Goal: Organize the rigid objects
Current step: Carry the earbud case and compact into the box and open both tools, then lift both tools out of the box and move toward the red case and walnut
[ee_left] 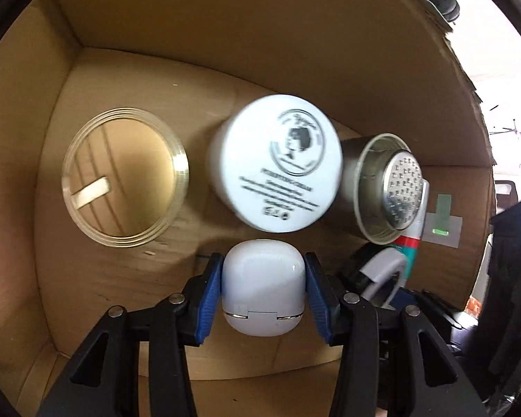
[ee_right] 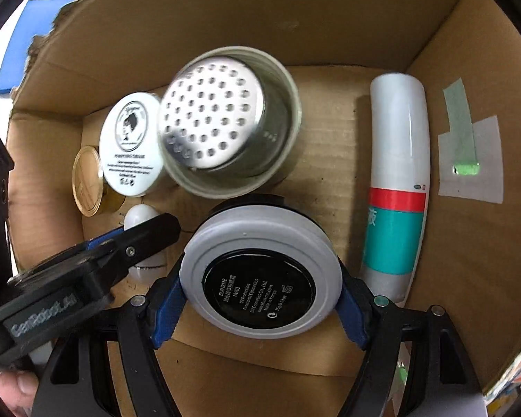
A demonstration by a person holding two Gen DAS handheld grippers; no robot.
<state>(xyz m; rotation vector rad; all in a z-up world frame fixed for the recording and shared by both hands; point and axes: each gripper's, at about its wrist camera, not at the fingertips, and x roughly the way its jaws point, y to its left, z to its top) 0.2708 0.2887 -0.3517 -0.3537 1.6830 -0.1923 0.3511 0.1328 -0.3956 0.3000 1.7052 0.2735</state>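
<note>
the left hand-held gripper point(ee_left: 263, 292) clamps a small white earbud case point(ee_left: 262, 286) between its blue pads, holding it low inside the cardboard box point(ee_left: 225, 27). the right hand-held gripper point(ee_right: 260, 288) grips a round grey compact point(ee_right: 260, 272) with a black label on its upturned face, also inside the box and just right of the left one. along the back of the box sit a clear gold-rimmed lid point(ee_left: 123, 177), a white cream jar point(ee_left: 276, 166) and a metal strainer cup point(ee_left: 387, 187), lying on their sides in a row, the jar and the cup touching. a white tube with red and teal bands point(ee_right: 397, 187) lies along the right wall, beside a taped patch point(ee_right: 470, 160) on the cardboard.
</note>
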